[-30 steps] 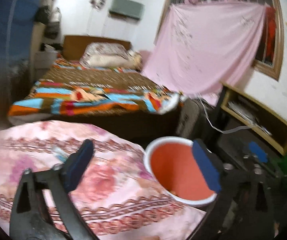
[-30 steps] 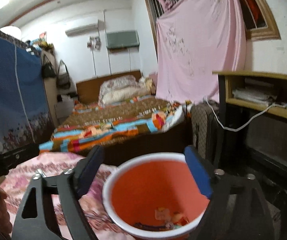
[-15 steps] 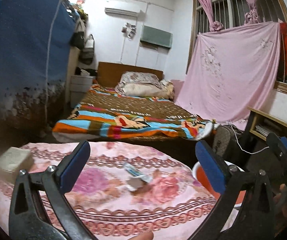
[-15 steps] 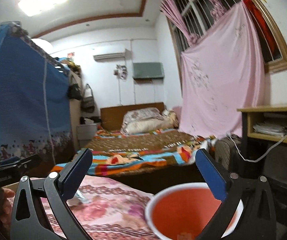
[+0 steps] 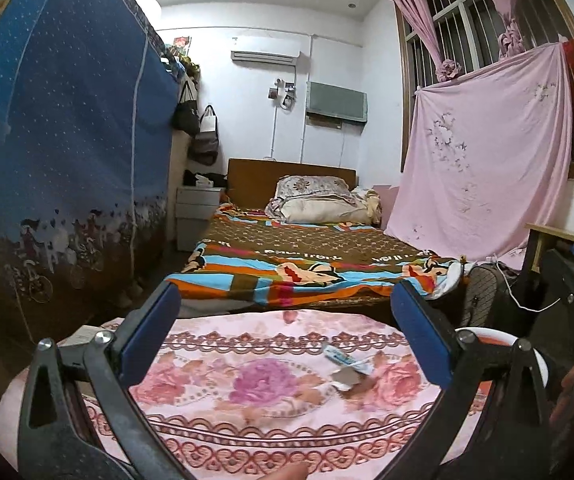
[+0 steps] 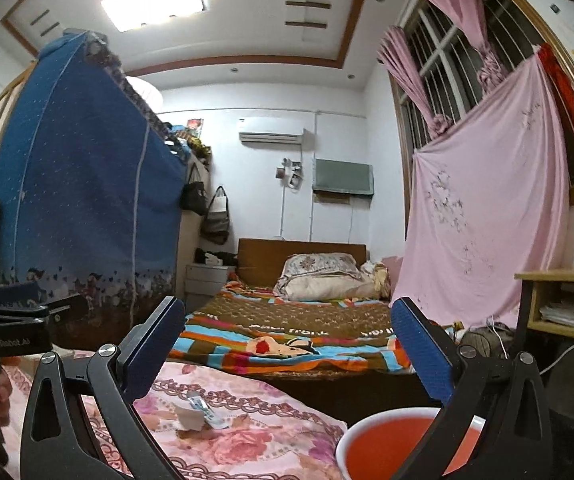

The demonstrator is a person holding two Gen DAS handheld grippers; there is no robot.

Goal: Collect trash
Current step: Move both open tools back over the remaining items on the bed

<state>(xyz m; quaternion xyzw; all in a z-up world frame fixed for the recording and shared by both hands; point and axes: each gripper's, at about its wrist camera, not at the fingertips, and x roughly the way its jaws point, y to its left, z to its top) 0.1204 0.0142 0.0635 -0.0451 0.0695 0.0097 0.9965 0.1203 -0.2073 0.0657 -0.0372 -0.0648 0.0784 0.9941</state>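
Looking along the left gripper (image 5: 287,340), jaws spread and empty, the wrapper scraps (image 5: 349,368) on the floral cloth (image 5: 215,432) should be straddled squarely; from the right gripper (image 6: 287,348), likewise released, the red bin (image 6: 391,446) is kept just beside.

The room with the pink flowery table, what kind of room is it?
It looks like a bedroom in a home. There is a bed with a striped blanket and a pillow, bags hanging on the wall, and a pink sheet draped over the window.
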